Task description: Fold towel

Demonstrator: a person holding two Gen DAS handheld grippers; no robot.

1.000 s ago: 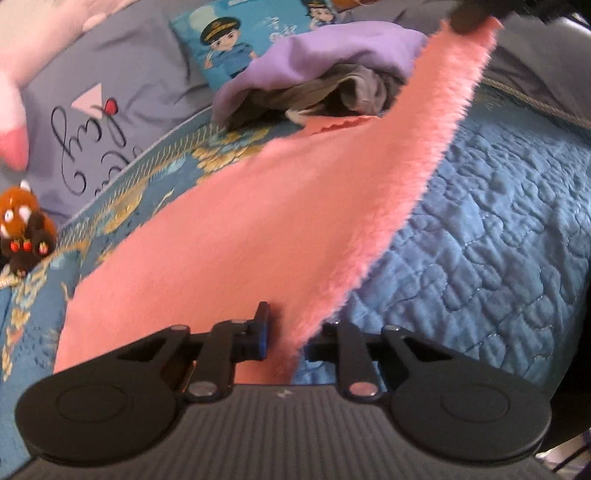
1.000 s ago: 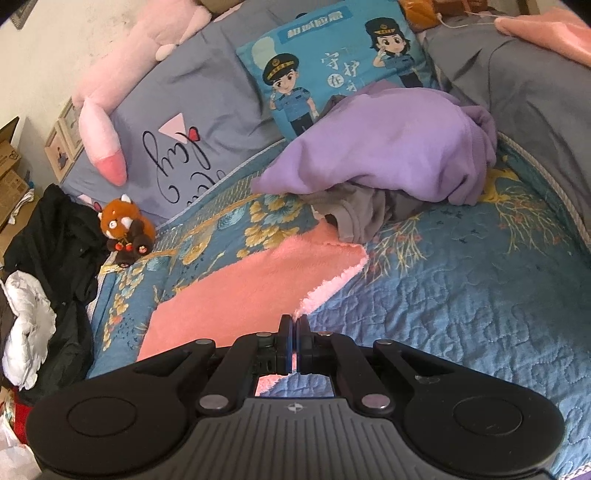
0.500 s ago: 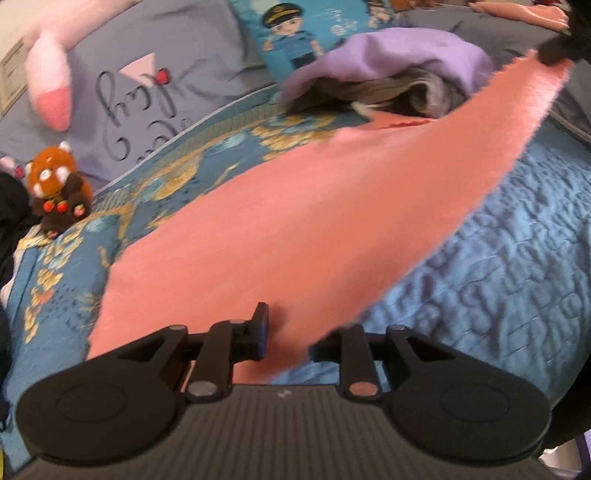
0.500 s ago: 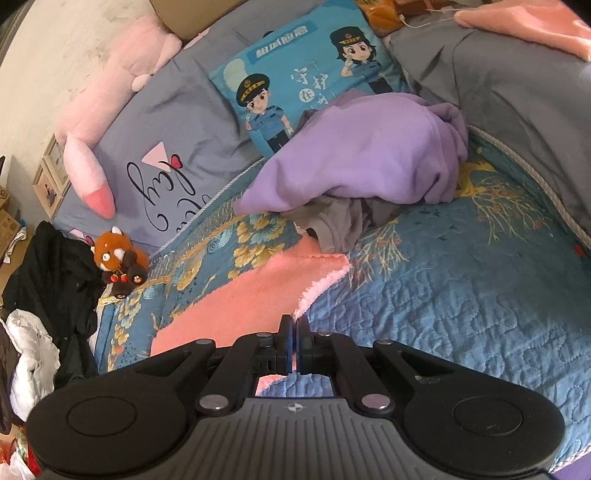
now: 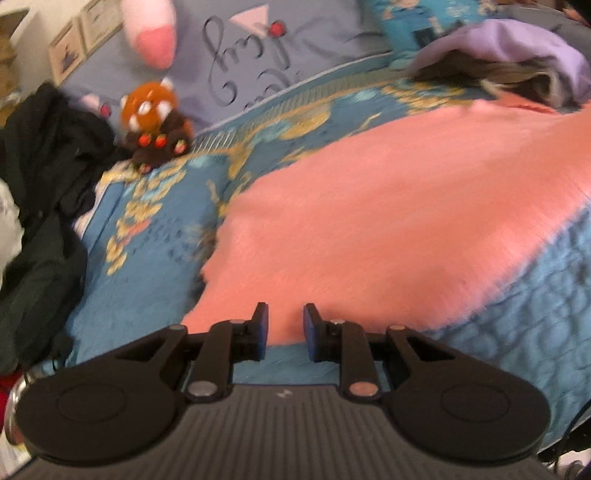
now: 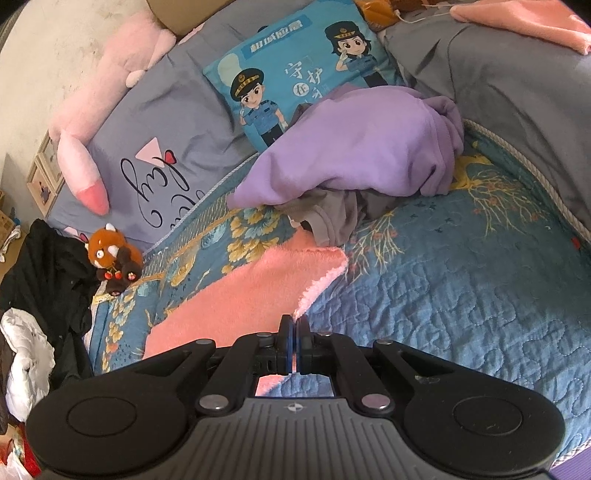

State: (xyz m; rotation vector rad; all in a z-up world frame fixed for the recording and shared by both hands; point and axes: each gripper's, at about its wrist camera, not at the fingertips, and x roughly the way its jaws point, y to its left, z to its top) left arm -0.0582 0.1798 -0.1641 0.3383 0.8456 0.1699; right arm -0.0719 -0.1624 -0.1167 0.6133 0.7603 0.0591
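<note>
A pink fluffy towel [image 5: 388, 221] lies spread on the blue quilted bedspread [image 5: 535, 302]. In the left wrist view my left gripper [image 5: 285, 314] hovers over the towel's near edge. Its jaws stand apart, with pink pile showing through the gap and nothing pinched. In the right wrist view my right gripper [image 6: 294, 321] is shut on the towel [image 6: 240, 295] at its right edge, and a strip of pink shows between the pads. The towel's far corner [image 6: 332, 258] lies by a grey garment.
A purple garment [image 6: 351, 147] over a grey one [image 6: 332, 218] sits beyond the towel. A cartoon pillow [image 6: 295, 74] and grey pillow [image 6: 159, 140] lie at the head. A red panda plush [image 6: 110, 258] and dark clothes [image 6: 48, 280] are left. Another pink cloth [image 6: 517, 18] is far right.
The left gripper has swung left along the towel's near edge, bringing the plush and dark clothes into view. The towel's raised right side now looks lower and flatter. The right gripper stays shut.
</note>
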